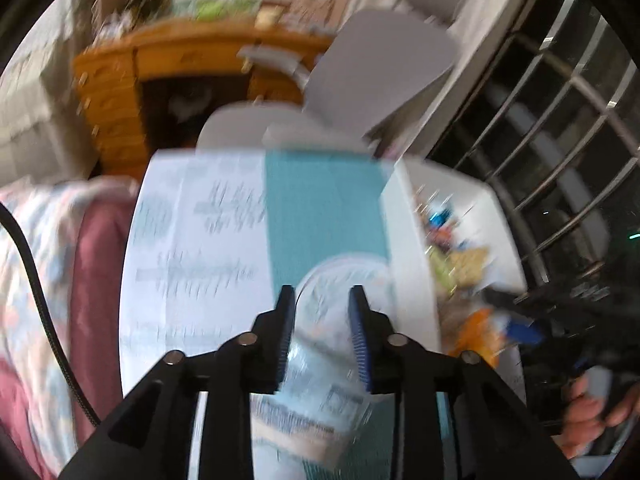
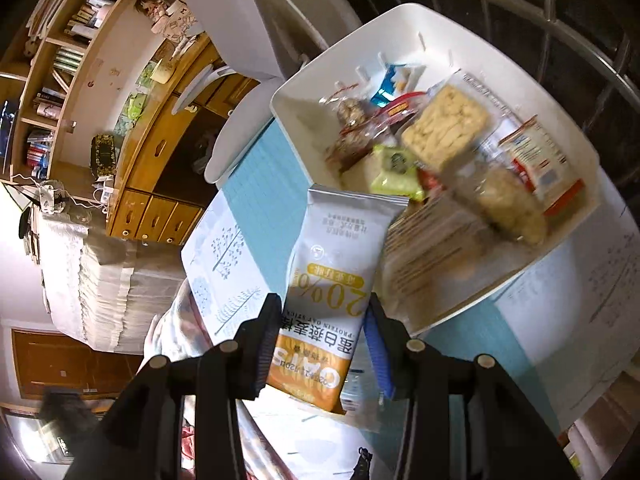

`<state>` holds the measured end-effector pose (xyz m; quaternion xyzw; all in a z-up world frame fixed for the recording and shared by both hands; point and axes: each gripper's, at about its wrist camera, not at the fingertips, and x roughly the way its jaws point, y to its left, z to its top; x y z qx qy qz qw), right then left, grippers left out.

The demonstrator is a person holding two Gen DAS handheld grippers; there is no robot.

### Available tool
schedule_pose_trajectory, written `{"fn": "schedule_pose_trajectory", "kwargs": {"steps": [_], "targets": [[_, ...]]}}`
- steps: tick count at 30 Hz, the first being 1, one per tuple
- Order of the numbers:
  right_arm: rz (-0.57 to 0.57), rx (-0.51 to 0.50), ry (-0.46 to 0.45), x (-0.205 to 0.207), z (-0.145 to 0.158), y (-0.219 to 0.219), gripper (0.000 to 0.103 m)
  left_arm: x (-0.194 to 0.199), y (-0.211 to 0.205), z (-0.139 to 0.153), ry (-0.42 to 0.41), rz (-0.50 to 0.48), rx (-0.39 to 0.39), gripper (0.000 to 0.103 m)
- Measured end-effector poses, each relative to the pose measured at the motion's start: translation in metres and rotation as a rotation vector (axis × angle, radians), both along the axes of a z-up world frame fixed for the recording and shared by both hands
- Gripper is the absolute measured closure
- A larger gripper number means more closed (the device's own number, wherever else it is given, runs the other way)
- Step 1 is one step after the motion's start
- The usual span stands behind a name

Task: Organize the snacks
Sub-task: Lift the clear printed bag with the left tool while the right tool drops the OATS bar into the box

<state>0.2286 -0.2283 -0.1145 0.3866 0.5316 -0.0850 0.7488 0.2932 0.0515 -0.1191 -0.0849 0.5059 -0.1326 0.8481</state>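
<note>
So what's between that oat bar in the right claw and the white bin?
Nothing: in the right wrist view the oat bar, clamped in the right gripper, has its top end overlapping the bin's near rim.

Left wrist cam is looking forward past its jaws, close over the table [image 1: 208,240] — blurred, tilted. Right wrist cam is looking forward-down past its jaws, white bin [image 2: 404,20] just ahead. Both are sharing the table, bin [image 1: 404,216] and wooden desk [image 1: 120,92] beyond.
</note>
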Motion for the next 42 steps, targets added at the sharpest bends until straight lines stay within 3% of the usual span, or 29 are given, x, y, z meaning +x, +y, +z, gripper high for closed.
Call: {"fn": "schedule_pose_trajectory", "kwargs": {"steps": [3, 7, 9, 11, 13, 16, 27, 32, 36, 42], "targets": [[0.004, 0.001, 0.008, -0.002, 0.001, -0.008, 0.062, -0.003, 0.008, -0.031, 0.155, 0.078, 0.004, 0.056], [0.025, 0.002, 0.015, -0.004, 0.003, -0.012, 0.062, -0.005, 0.019, -0.074, 0.369, 0.188, 0.035, 0.050], [0.039, 0.001, 0.015, -0.003, 0.005, -0.014, 0.062, -0.009, 0.025, -0.094, 0.470, 0.256, 0.021, 0.033], [0.050, 0.000, 0.015, -0.003, 0.007, -0.016, 0.062, -0.011, 0.029, -0.108, 0.539, 0.316, -0.012, 0.027], [0.060, 0.000, 0.015, -0.003, 0.009, -0.019, 0.062, -0.014, 0.032, -0.119, 0.595, 0.376, -0.038, 0.012], [0.071, -0.001, 0.013, -0.003, 0.011, -0.026, 0.062, -0.017, 0.032, -0.132, 0.656, 0.454, -0.067, 0.006], [0.082, -0.052, -0.006, -0.002, 0.018, -0.072, 0.061, -0.017, 0.010, -0.165, 0.772, 0.622, -0.079, 0.001], [0.065, -0.072, 0.005, 0.006, 0.013, -0.095, 0.058, -0.020, -0.006, -0.175, 0.775, 0.677, -0.042, 0.001], [0.042, -0.053, 0.018, 0.008, 0.007, -0.111, 0.040, -0.018, -0.016, -0.182, 0.773, 0.712, -0.006, 0.001], [0.046, -0.032, 0.023, 0.009, 0.003, -0.124, 0.038, -0.013, -0.030, -0.197, 0.791, 0.751, 0.050, 0.000]]}}
